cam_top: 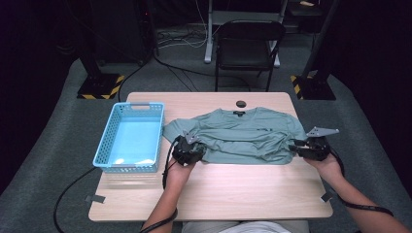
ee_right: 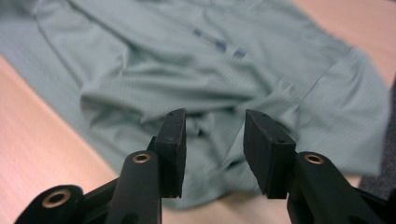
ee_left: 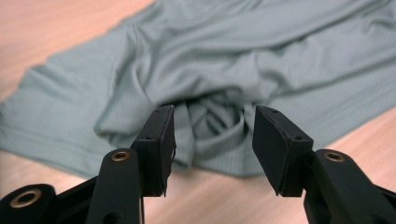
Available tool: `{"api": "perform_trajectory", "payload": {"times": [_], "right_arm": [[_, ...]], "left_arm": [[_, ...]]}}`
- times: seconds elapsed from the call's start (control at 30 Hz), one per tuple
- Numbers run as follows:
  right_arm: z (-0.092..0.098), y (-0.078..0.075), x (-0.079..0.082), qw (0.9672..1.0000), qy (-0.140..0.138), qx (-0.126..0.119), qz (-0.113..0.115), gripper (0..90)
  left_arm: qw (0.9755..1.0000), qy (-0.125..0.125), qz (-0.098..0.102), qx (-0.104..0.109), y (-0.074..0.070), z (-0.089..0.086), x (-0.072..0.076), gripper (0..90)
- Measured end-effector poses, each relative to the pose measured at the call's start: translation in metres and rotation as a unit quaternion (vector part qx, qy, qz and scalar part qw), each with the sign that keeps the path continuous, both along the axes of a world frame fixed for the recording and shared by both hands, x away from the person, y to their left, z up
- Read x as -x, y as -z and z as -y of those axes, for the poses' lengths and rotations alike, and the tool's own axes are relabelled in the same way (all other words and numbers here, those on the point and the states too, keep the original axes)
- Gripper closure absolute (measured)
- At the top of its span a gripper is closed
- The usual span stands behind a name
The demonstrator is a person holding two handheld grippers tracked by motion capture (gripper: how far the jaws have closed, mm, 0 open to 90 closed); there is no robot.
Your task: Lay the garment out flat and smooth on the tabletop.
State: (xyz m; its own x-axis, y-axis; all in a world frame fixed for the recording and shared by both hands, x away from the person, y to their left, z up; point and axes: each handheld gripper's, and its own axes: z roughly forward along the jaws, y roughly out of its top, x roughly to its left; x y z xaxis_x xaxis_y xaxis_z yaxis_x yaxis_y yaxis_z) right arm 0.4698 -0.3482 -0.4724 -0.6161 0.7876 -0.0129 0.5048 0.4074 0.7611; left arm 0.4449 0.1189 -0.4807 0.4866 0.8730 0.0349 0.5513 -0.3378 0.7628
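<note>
Left gripper [cam_top: 193,145]: its jaws stand about half apart in the left gripper view, the pads free of the cloth; a bunched fold of the shirt sits between them but is not pinched.
Right gripper [cam_top: 297,146]: its jaws are parted by a similar gap in the right gripper view, held over the rumpled edge of the shirt with nothing clamped.
Hands: the left hand [cam_top: 179,171] and the right hand [cam_top: 329,166] reach in from the near side of the table, each behind its gripper.
Shirt [cam_top: 243,133]: grey-green, lying flat but wrinkled across the middle of the table, collar toward the far edge; its near hem runs between the two grippers, one at each lower corner.
Shirt folds [ee_left: 212,116]: gathered into a small knot just in front of the left gripper.
Shirt print [ee_right: 219,45]: small dark marks on the chest, blurred.
Basket [cam_top: 111,127]: light blue plastic, just left of the shirt, near the left sleeve.
Table [cam_top: 233,189]: pale wood.
Chair [cam_top: 248,43]: black, on the floor beyond the far edge.
</note>
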Motion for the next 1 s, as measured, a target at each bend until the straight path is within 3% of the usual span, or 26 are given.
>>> {"api": "perform_trajectory", "payload": {"times": [0.1,0.2,0.4,0.43,0.53,0.57,0.63,0.77,0.87,1.0], "right_arm": [[-0.001,0.017,0.002,0.9998,-0.005,-0.007,-0.020,57.4],[-0.003,0.029,0.001,0.9989,-0.006,-0.027,-0.038,56.1],[-0.008,0.040,-0.001,0.9990,-0.007,-0.001,-0.044,56.9],[-0.008,0.040,-0.001,0.9990,-0.007,-0.001,-0.044,59.5],[-0.010,0.041,0.000,0.9987,-0.024,-0.002,-0.044,81.0],[-0.011,0.040,0.001,0.9985,-0.031,-0.002,-0.046,83.3],[-0.012,0.038,0.002,0.9983,-0.036,0.007,-0.045,84.8],[-0.011,0.029,0.006,0.9987,-0.037,-0.008,-0.032,85.2],[-0.009,0.023,0.009,0.9989,-0.038,-0.018,-0.021,85.1],[-0.009,0.024,0.011,0.9989,-0.037,-0.015,-0.025,85.0]], "left_arm": [[0.9998,-0.008,-0.015,0.010,0.009,-0.003,-0.002,48.3],[0.9997,-0.009,-0.021,0.007,0.014,-0.002,-0.004,48.9],[0.9995,0.004,-0.031,-0.002,0.022,0.001,-0.003,52.3],[0.9994,0.005,-0.032,-0.005,0.024,0.003,-0.004,52.3],[0.9995,-0.001,-0.032,-0.009,0.027,0.004,-0.005,48.3],[0.9994,-0.002,-0.031,-0.011,0.027,0.004,-0.006,47.2],[0.9995,-0.004,-0.028,-0.012,0.028,0.004,-0.006,46.3],[0.9997,0.001,-0.021,-0.015,0.029,0.005,-0.008,45.8],[0.9996,0.012,-0.019,-0.017,0.031,0.008,-0.012,46.0],[0.9989,0.031,-0.018,-0.031,0.035,0.014,-0.015,51.7]]}}
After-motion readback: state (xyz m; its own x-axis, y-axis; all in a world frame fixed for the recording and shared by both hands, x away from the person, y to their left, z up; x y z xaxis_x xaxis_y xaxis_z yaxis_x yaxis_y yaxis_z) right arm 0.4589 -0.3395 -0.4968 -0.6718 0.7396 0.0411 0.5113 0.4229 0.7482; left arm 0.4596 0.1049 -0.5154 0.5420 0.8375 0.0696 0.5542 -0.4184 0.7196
